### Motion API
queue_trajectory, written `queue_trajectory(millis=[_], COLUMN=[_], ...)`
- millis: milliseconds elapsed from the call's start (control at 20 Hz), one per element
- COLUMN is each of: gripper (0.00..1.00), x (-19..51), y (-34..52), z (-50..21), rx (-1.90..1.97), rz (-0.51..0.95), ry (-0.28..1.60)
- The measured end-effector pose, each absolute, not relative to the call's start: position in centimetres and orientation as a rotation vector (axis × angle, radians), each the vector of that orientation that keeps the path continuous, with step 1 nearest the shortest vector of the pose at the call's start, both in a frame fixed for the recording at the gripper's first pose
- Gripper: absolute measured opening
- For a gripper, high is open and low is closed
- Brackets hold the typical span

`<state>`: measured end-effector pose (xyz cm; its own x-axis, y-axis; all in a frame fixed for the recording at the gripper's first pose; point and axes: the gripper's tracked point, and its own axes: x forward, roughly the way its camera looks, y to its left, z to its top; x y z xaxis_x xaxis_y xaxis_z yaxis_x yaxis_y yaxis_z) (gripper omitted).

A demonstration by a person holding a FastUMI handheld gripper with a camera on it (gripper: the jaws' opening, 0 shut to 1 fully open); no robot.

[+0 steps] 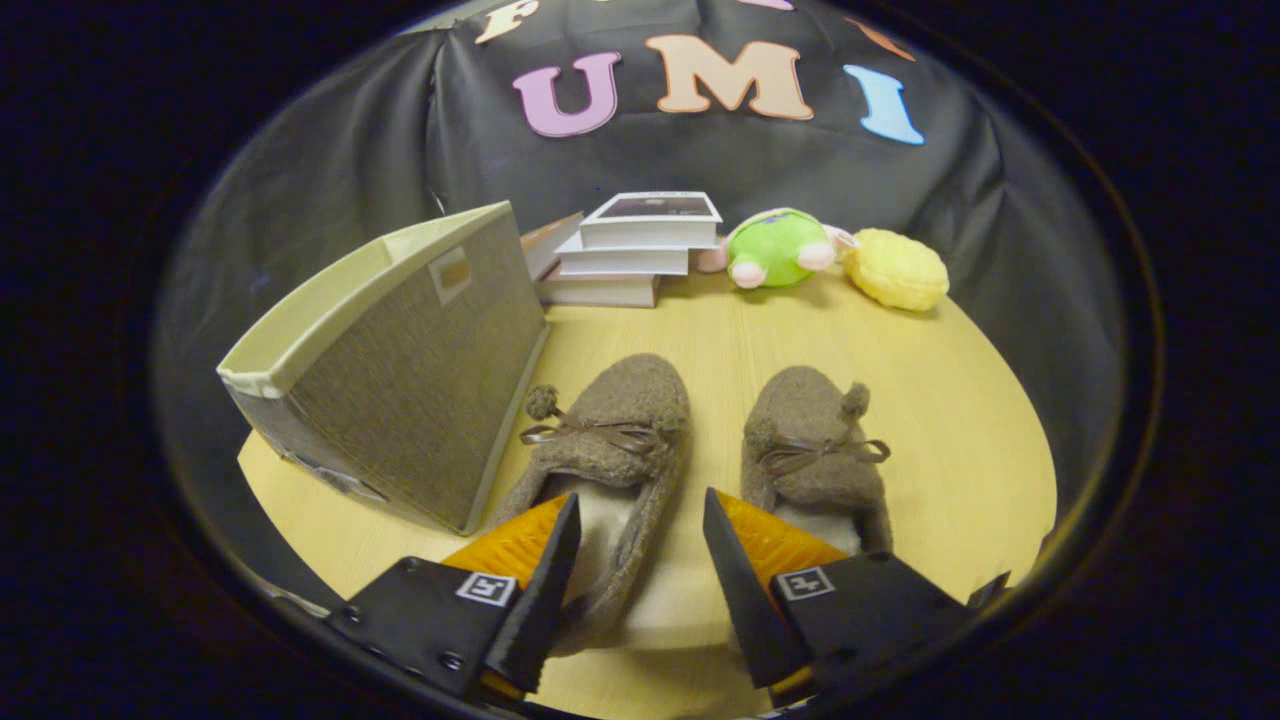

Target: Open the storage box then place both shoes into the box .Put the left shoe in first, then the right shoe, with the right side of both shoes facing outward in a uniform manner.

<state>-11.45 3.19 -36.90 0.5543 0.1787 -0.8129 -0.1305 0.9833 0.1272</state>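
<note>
Both fuzzy brown slippers, the left slipper (610, 440) and the right slipper (815, 445), are seen on the wooden table (950, 420), outside the open fabric storage box (400, 370). Nothing is gripped; the gripper (640, 560) is spread above the left slipper's heel.

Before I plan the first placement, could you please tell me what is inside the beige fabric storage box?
Only the pale inner lining near the rim of the beige fabric storage box shows; its grey side hides the interior.

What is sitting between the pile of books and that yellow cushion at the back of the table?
A green plush toy lies between the books and the yellow cushion, seen from the tool's own camera. The tool is open, its fingers over the shoes' heels.
</note>
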Motion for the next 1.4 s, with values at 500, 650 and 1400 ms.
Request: queue_trajectory(millis=[500, 650, 1400], gripper=[0.07, 0.04, 0.03], x=[-11.8, -11.2, -3.3], y=[4.1, 3.6, 4.7], z=[-38.9, -37.5, -23.7], rx=[0.191, 0.287, 0.33], rz=[0.142, 0.076, 0.0], ry=[1.159, 1.164, 1.003])
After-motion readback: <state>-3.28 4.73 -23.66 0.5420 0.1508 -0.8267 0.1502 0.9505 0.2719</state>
